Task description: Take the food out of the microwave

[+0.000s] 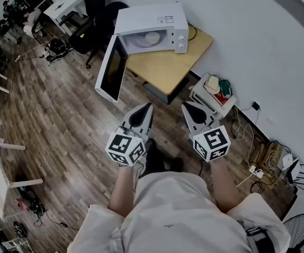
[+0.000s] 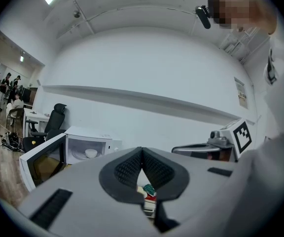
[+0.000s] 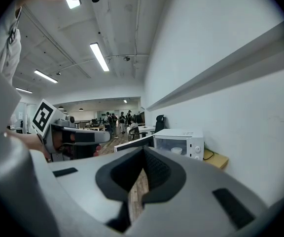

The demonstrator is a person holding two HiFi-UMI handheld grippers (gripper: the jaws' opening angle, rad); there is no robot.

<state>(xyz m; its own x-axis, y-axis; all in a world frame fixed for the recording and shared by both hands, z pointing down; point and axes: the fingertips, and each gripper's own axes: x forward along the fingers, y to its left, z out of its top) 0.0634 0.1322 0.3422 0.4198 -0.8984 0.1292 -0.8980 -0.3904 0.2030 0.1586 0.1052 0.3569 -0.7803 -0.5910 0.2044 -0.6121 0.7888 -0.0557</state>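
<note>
**A:** Where is the food sitting?

**B:** Inside the microwave [image 1: 152, 28]. A small white bowl [image 2: 90, 153] is resting on the bottom of the microwave's cavity, and the door [image 1: 112, 70] is hanging wide open at the microwave's left edge as we are facing it.

**A:** And our grippers?

**B:** We are holding both well short of the microwave, out over the wooden floor [image 1: 62, 120]. The left gripper [image 1: 145, 109] and the right gripper [image 1: 188, 109] are each pressing their jaws fully together, with nothing between them.

**A:** How are we expecting the bowl to handle?

**B:** We are judging it light, stiff and smooth-walled — slippery to pinch, breakable if dropped, possibly hot. We are planning to open the jaws and take the rim on the side nearest the microwave's opening — keeping the bowl level so nothing spills.
</note>
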